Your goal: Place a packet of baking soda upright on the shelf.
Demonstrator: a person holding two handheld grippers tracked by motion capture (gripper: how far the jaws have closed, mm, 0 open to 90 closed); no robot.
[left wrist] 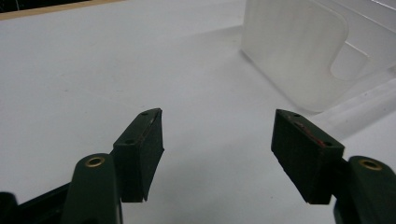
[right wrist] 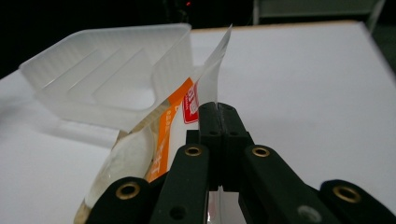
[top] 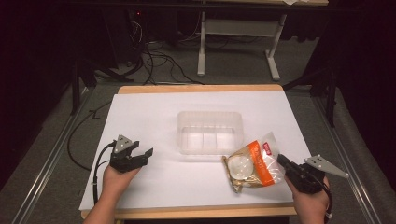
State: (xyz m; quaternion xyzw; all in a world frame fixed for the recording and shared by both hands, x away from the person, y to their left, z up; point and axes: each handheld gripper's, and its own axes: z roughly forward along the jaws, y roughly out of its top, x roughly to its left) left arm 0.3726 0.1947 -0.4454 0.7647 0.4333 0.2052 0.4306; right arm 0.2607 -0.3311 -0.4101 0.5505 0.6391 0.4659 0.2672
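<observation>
A clear snack bag [top: 252,164] with an orange band and a red label holds a pale round pastry; it rests on the white table at the front right. My right gripper [top: 283,162] is shut on the bag's clear edge; in the right gripper view the jaws [right wrist: 219,112] pinch the film of the bag [right wrist: 159,140]. An empty translucent plastic tub [top: 210,132] stands mid-table, just beyond the bag, and it appears as tub [right wrist: 112,84] and tub [left wrist: 303,51] too. My left gripper [top: 142,153] hovers open at the front left, left of the tub, with nothing between its pads [left wrist: 140,149].
White sheet [top: 154,116] covers the wooden table; its front edge [top: 187,212] is close to both hands. Beyond the table lie floor cables [top: 159,60] and a white stand frame [top: 233,28].
</observation>
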